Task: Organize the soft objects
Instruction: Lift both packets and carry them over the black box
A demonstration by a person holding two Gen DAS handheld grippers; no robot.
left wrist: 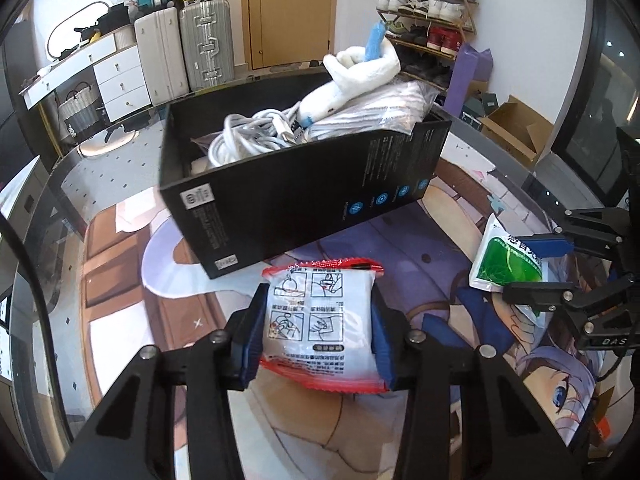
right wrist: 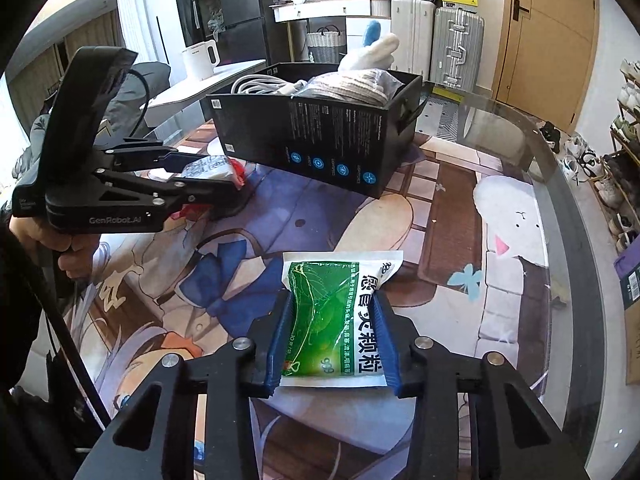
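Black cardboard box (left wrist: 304, 184) already holds a white plush toy (left wrist: 352, 76), coiled white cable (left wrist: 248, 136) and a bagged cloth; two packets remain outside, above the printed table mat (left wrist: 120, 264): left gripper (left wrist: 318, 320) clamps the red-edged white pouch (left wrist: 320, 316), right gripper (right wrist: 332, 332) clamps the green sachet (right wrist: 332, 316).

A round glass worktop (right wrist: 552, 184) covers a printed cartoon mat (right wrist: 448, 216). Far off stand a tan wooden door (left wrist: 291, 12), silver hard-shell suitcases (left wrist: 206, 42), a white drawer cabinet (left wrist: 120, 80) and, right, a wooden shoe rack (left wrist: 430, 20) against white walls.
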